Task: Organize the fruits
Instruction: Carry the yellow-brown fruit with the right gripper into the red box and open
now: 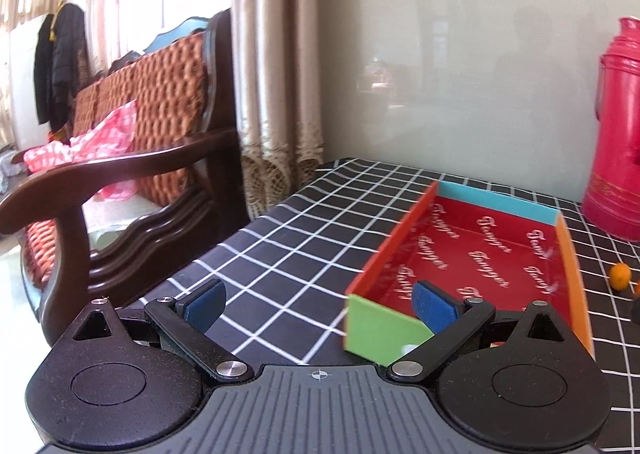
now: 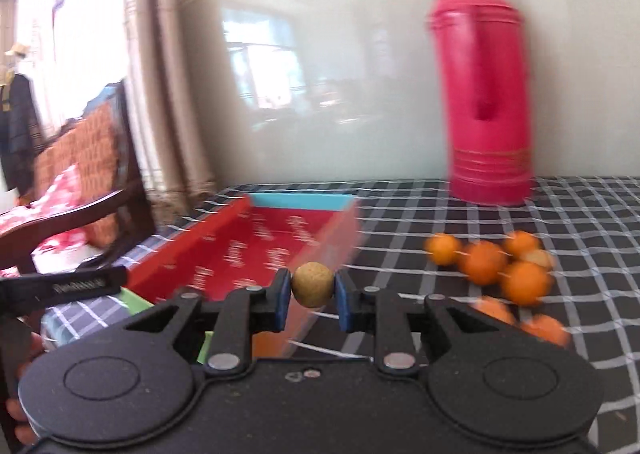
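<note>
1. Holding a small tan round fruit [image 2: 312, 285] between its blue pads [image 2: 281, 296], the right gripper [image 2: 311, 296] is closed on it, with the fruit raised above the tabletop [image 2: 580, 222].
2. The fruit sits in front of the near right corner of the box [image 2: 192, 250], a shallow tray with a red printed floor, a red left wall and a blue far wall.
3. The right-wrist view is blurred, so the fruit's kind cannot be told beyond its tan, rough-looking skin.
4. A cluster of oranges [image 2: 484, 262] lies on the checked cloth to the right of the box; some touch one another, and two more lie nearer the gripper.
5. A red flask [image 2: 484, 94] stands upright behind the oranges, near the wall.
6. The left gripper [image 1: 320, 308] is wide open and holds nothing.
7. Its right pad [image 1: 434, 310] is over the box's near end, beside the green front wall [image 1: 384, 334]; its left pad [image 1: 206, 304] hangs over bare cloth.
8. In the left-wrist view the box [image 1: 572, 254] has an orange right wall, and one orange [image 1: 620, 276] lies just beyond it.
9. A wooden sofa [image 1: 120, 174] with orange cushions stands left of the tabletop, by the curtain [image 1: 276, 74].
10. A hand [image 2: 20, 406] shows at the lower left edge of the right-wrist view, beside a black bar of the other gripper.
</note>
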Available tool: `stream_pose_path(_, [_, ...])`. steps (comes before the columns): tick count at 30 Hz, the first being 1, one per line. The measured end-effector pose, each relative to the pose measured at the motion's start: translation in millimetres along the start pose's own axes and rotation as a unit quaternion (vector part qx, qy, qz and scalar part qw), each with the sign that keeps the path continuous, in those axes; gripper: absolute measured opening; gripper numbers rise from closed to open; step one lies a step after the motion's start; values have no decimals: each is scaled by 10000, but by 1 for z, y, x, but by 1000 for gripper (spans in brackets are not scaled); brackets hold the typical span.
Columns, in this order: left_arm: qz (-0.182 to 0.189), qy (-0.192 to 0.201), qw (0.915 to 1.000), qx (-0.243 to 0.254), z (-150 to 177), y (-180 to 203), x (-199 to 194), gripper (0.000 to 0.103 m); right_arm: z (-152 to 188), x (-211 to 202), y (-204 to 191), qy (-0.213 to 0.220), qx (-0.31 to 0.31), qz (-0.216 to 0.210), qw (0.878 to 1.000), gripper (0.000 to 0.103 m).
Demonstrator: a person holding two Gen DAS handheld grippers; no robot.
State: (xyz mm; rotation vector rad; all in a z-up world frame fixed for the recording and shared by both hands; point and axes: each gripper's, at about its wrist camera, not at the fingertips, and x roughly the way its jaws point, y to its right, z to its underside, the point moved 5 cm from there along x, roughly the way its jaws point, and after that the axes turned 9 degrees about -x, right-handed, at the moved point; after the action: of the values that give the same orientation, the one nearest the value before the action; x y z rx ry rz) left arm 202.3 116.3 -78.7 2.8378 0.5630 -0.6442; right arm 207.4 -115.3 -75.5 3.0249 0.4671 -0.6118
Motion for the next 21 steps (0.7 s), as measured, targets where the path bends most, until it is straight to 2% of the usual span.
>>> stream_pose_path(5, [-140,-96,9996,-219,-1,-17,7,99,-9,29,-30,-259,-420,-380,9981,15])
stream_pose_path(11, [-238,-102,9995,-176,1,-24,11,99,2,48,-41,-701,-407,-498,9955,18])
stream_pose_path(21, [-283,-138,9994,-134,3,-23,13,99,-3,41,-28,-518,-210,-331,9979,31])
